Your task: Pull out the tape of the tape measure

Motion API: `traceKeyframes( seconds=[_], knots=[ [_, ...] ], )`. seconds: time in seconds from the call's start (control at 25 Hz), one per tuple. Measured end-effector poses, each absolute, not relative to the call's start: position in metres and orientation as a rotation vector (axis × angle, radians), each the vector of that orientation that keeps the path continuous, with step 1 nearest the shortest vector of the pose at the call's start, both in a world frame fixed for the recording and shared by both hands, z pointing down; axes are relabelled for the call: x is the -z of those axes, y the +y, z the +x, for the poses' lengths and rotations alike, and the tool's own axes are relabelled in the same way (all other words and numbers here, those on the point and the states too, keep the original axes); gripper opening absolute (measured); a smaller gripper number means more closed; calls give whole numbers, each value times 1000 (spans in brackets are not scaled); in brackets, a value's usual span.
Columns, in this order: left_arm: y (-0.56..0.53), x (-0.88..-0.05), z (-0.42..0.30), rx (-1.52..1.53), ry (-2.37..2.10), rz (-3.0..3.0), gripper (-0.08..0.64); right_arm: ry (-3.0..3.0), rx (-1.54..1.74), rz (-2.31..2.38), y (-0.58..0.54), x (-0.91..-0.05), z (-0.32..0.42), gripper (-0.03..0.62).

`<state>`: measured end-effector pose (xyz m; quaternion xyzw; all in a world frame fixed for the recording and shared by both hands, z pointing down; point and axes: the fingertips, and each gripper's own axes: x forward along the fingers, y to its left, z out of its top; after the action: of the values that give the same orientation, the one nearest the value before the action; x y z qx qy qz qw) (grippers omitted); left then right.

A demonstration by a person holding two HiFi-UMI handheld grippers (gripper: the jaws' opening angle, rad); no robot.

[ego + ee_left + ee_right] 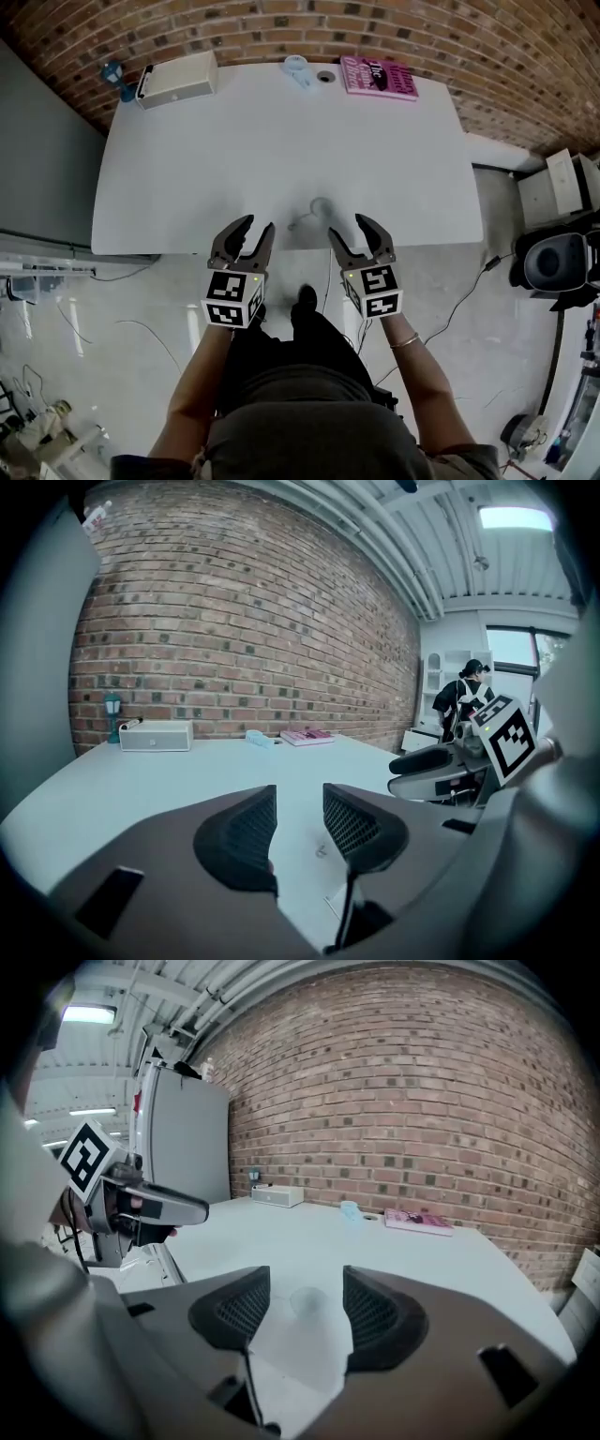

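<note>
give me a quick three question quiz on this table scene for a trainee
1. Fill in: the jaws of the left gripper and the right gripper both stand ___.
2. Where is the small round pale tape measure? A in the left gripper; B on the white table, just ahead of both grippers; C in the right gripper.
3. True or false: the pink rectangular book lies at the table's far edge.
Key: 1 open; 2 B; 3 true.
</note>
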<state>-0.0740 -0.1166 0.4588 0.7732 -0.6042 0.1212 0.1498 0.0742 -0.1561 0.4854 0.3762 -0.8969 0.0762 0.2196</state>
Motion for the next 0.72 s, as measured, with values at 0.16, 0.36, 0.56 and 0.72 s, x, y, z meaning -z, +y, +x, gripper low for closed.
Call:
traceKeyframes(
  seconds=[0.16, 0.36, 0.56, 0.72],
  knots=[
    [-106, -467, -72, -360, -1787, 2157, 167, -2473, -202, 944, -161, -500, 74, 235],
    [-97, -478, -68, -379, -1826, 2086, 166, -2490, -184, 886, -174, -510, 72, 235],
    [-95, -485, -66, -386, -1856, 2028, 167, -2488, -170, 818, -181, -522, 70, 235],
    [-96, -485, -63, -382, -1876, 2006, 166, -2477, -137, 749, -184, -533, 63, 249]
  ],
)
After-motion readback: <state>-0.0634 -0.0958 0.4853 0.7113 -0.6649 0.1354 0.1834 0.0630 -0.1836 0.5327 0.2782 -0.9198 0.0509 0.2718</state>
